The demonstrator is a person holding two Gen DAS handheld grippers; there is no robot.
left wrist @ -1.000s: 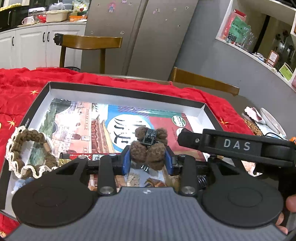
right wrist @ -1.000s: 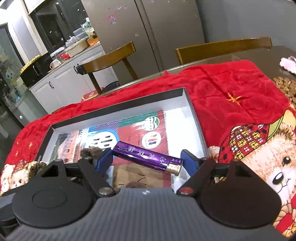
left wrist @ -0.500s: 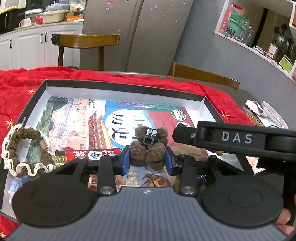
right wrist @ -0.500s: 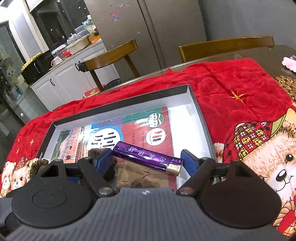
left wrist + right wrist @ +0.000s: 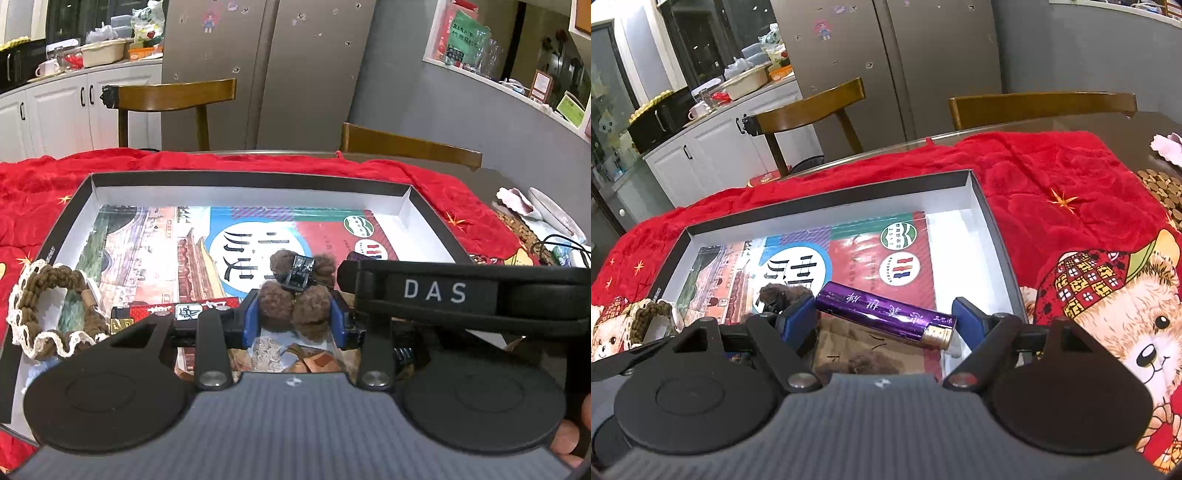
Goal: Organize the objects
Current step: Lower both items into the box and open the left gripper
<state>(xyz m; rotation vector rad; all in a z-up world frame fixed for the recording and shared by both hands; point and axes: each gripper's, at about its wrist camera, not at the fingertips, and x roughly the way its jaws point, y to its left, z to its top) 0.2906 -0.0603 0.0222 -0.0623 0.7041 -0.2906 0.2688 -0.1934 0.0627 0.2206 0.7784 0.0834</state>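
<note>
My left gripper (image 5: 294, 315) is shut on a brown fuzzy pom-pom hair clip (image 5: 295, 295) with a black clasp, held just above the open black box (image 5: 251, 180). Beside it on the right, my right gripper (image 5: 882, 319) is shut on a purple lighter (image 5: 871, 308), gripped end to end across its blue fingers (image 5: 967, 317), also over the box (image 5: 997, 240). The right gripper's black body (image 5: 432, 291) shows in the left wrist view. The hair clip (image 5: 783, 293) peeks past the right gripper's left finger.
A colourful booklet (image 5: 166, 251) lines the box floor. A brown braided band with lace trim (image 5: 48, 306) lies on the box's left edge, a red lighter (image 5: 173, 309) beside it. A red bear-print blanket (image 5: 1071, 206) covers the table. Wooden chairs (image 5: 173, 96) stand behind; coins (image 5: 1160, 188) lie far right.
Both wrist views have rolled slightly, so the box sits squarer in the left view. Both grippers keep their hold and stay over the box.
</note>
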